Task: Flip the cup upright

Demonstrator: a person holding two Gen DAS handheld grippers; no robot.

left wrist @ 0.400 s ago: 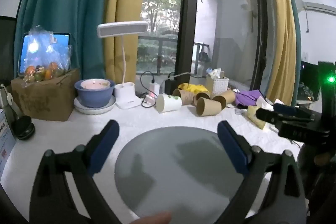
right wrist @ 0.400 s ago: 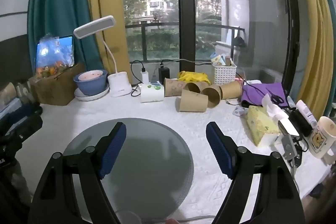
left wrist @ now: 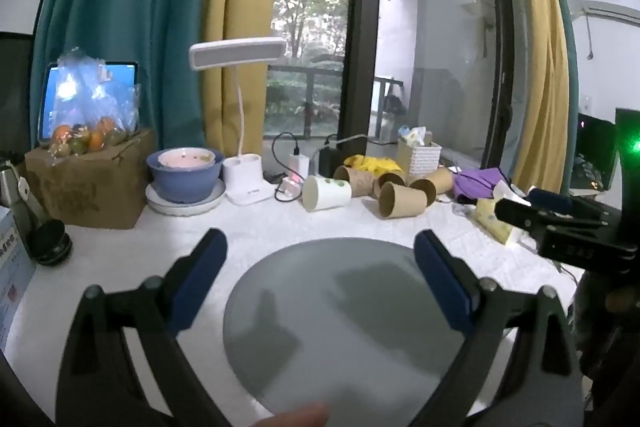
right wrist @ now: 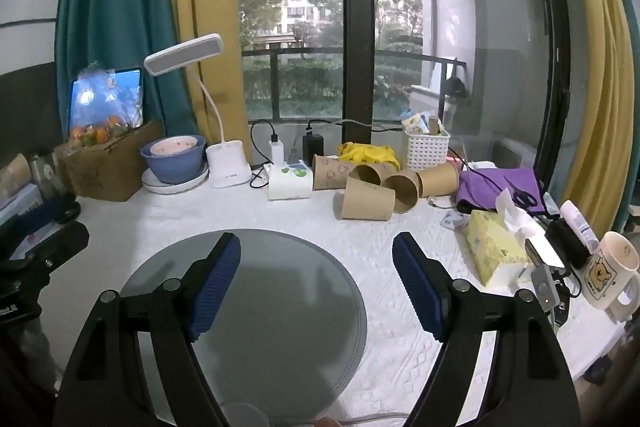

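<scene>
Left hand-held gripper [left wrist: 320, 267]: hovering over the round grey mat [left wrist: 340, 315], jaws spread wide, holding nothing.

Right hand-held gripper [right wrist: 316, 267]: hanging over the same mat, jaws likewise wide and empty, probably waiting for a cup to be picked out.

Cups: all lying on their sides at about twelve o'clock beyond the mat, well apart from both grippers. A white cup [left wrist: 326, 191] is lying at eleven o'clock in the left view; the nearest brown paper cup [right wrist: 368, 205] is lying at one o'clock in the right view, with other brown cups [right wrist: 400, 189] crowding just behind it. None is standing upright yet.

Mat: sitting bare on the white surface [right wrist: 400, 307], seemingly kept free as the working spot.

Desk lamp [right wrist: 224, 163], blue bowl [right wrist: 172, 155], tissue pack [right wrist: 492, 247], mug [right wrist: 608, 275]: sitting around the edges, out of the way.
</scene>
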